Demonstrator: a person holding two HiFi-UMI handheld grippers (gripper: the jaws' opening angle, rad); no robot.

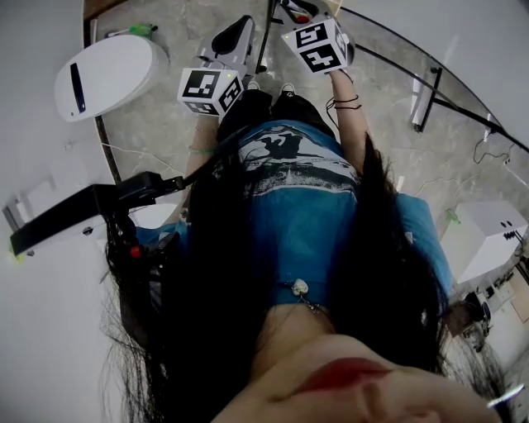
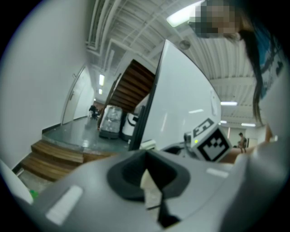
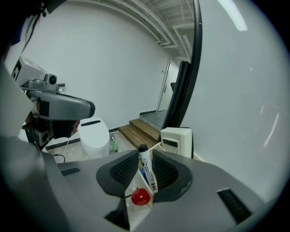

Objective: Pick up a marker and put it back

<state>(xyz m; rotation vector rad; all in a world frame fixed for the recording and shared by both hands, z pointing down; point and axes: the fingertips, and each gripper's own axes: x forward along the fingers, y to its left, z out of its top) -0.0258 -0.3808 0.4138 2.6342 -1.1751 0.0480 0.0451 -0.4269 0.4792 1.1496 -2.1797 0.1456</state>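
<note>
A white marker with a black cap (image 3: 146,168) stands between the pads of my right gripper (image 3: 145,170), which is shut on it. Under it I see a red round cap end (image 3: 141,197) and a white tray edge (image 3: 157,147). In the head view the right gripper (image 1: 302,11) is held far forward beside the board, with its marker cube (image 1: 318,45) behind it; the marker itself is hidden there. My left gripper (image 1: 240,31) hangs to the left of it. Its jaws (image 2: 148,174) meet at the tips with nothing between them.
A tall whiteboard panel with a black frame (image 3: 190,77) rises on the right, with a white box (image 3: 176,141) at its foot. A white toilet-shaped unit (image 1: 111,74) and a green bottle (image 3: 114,146) stand on the floor at left. Wooden steps (image 3: 142,129) lie beyond.
</note>
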